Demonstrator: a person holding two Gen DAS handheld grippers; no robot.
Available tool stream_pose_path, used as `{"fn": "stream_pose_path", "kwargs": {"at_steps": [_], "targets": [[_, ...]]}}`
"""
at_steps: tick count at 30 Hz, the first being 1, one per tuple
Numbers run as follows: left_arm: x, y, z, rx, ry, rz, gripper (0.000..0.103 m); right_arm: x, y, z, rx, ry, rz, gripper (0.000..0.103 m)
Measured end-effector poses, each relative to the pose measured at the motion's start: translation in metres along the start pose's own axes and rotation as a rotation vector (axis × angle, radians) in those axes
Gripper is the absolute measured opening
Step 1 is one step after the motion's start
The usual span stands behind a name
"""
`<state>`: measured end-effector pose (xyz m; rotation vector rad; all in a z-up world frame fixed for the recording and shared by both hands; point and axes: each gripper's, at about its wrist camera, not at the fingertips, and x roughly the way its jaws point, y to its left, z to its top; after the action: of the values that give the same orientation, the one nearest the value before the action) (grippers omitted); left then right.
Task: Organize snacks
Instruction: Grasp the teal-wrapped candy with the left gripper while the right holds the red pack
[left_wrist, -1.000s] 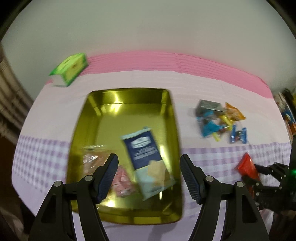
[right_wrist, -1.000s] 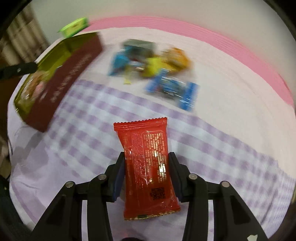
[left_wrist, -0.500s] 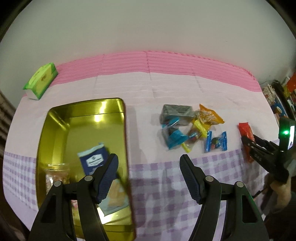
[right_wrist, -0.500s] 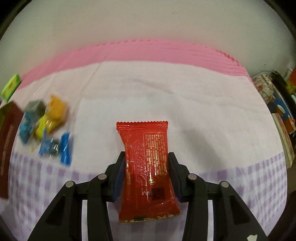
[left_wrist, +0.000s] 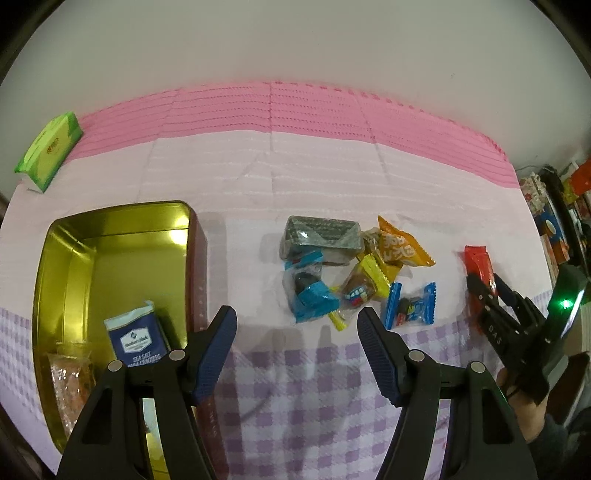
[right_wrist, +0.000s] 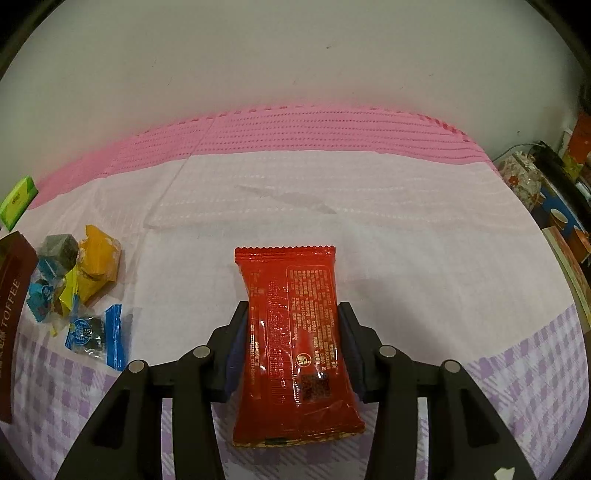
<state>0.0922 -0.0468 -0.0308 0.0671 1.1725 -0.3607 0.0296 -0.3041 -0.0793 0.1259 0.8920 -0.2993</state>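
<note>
My right gripper (right_wrist: 291, 332) is shut on a red snack packet (right_wrist: 291, 325) and holds it above the tablecloth; both also show in the left wrist view, the gripper (left_wrist: 487, 291) at the right and the packet (left_wrist: 478, 266) in it. My left gripper (left_wrist: 295, 332) is open and empty, just in front of a pile of small snacks (left_wrist: 343, 273): a grey pack, an orange pack, yellow and blue candies. The gold tin (left_wrist: 66, 258) at the left holds a blue cracker packet (left_wrist: 136, 339) and a clear snack bag (left_wrist: 70, 373).
A green tissue pack (left_wrist: 48, 151) lies at the back left. The snack pile (right_wrist: 74, 280) and the tin's brown wall (right_wrist: 11, 325) show left in the right wrist view. Boxes and clutter (right_wrist: 561, 206) stand past the table's right edge. A white wall is behind.
My left gripper has moved right, from over the tin to in front of the snack pile. My right gripper has swung right and away from the pile, still holding the red packet.
</note>
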Motion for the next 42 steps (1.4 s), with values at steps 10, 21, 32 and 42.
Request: {"fn": "stream_pose_path", "kwargs": {"at_steps": [10,21,32,42], "targets": [[0.027,-0.011,0.019,-0.034,0.064,-0.008,0.057,0.002,0.003,-0.003,0.002,-0.005,0.003,0.044],[0.054,-0.007,0.038,-0.11,0.134,-0.017,0.046,0.002,0.004,-0.003,0.003,-0.002,0.008,0.045],[0.06,-0.002,0.029,-0.077,0.133,-0.008,0.03,0.001,0.004,-0.002,0.004,-0.001,0.008,0.045],[0.049,0.008,0.011,-0.067,0.126,-0.027,0.029,0.001,0.004,-0.002,0.003,-0.001,0.008,0.045]]}}
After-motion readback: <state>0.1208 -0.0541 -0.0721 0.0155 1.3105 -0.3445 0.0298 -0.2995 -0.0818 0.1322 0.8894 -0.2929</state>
